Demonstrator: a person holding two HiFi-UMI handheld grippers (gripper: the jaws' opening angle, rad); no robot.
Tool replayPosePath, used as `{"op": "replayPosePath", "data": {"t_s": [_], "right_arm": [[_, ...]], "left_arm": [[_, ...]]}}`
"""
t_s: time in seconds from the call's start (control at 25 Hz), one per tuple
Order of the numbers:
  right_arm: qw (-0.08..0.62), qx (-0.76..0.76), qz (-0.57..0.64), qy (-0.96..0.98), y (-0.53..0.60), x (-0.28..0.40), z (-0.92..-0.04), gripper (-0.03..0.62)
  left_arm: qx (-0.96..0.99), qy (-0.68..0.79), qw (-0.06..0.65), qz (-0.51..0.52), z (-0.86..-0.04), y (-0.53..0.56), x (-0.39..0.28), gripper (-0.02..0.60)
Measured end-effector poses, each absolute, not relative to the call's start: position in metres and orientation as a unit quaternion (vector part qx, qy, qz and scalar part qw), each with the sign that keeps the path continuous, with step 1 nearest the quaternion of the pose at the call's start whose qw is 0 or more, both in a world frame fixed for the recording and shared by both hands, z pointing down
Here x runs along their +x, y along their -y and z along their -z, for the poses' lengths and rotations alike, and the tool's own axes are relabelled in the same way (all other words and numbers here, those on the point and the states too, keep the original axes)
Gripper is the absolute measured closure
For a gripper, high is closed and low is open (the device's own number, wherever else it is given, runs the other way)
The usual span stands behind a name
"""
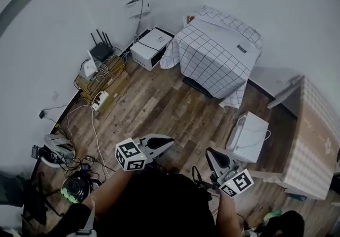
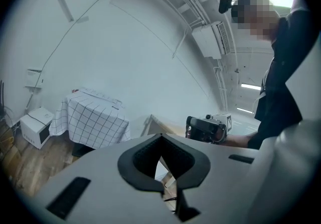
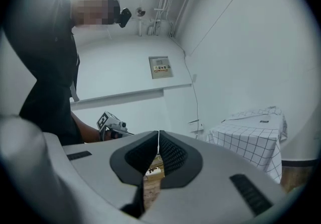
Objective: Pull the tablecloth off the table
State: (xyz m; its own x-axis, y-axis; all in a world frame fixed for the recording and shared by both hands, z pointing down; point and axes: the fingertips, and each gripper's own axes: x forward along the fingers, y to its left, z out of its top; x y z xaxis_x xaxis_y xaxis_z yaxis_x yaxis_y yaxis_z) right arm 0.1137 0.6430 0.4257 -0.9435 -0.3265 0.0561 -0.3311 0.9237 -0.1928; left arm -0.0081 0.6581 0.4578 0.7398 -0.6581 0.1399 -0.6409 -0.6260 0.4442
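Left tool (image 1: 166,144) and right tool (image 1: 211,153) are both closed, empty; the checked tablecloth (image 1: 215,55) conceals whatever it drapes.

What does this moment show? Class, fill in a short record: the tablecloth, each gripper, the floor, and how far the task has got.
tablecloth: white with a dark grid, draped by the far wall; the table under it is hidden
left gripper: jaws shut, empty, held close to the person, well short of the cloth
right gripper: jaws shut, empty, also well short of the cloth
floor: wood planks
white box: on the floor, left of the cloth in the head view
task stage: cloth not yet gripped
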Motion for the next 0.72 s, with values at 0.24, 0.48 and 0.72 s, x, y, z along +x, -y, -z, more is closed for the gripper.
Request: {"op": "replayPosePath", "data": {"t_s": [0.24,0.48,0.72], "right_arm": [[0.007,0.186,-0.101,0.977,-0.633,0.142,-0.431,0.572],[0.009,0.205,-0.105,0.973,-0.622,0.160,-0.438,0.571],[0.016,0.221,-0.106,0.969,-0.599,0.168,-0.444,0.571]], "left_arm": [[0.896,0.381,0.228,0.008,-0.455,-0.646,-0.006,0.577],[0.897,0.382,0.221,-0.009,-0.446,-0.636,0.000,0.577],[0.905,0.368,0.213,-0.018,-0.446,-0.613,0.008,0.577]]}}
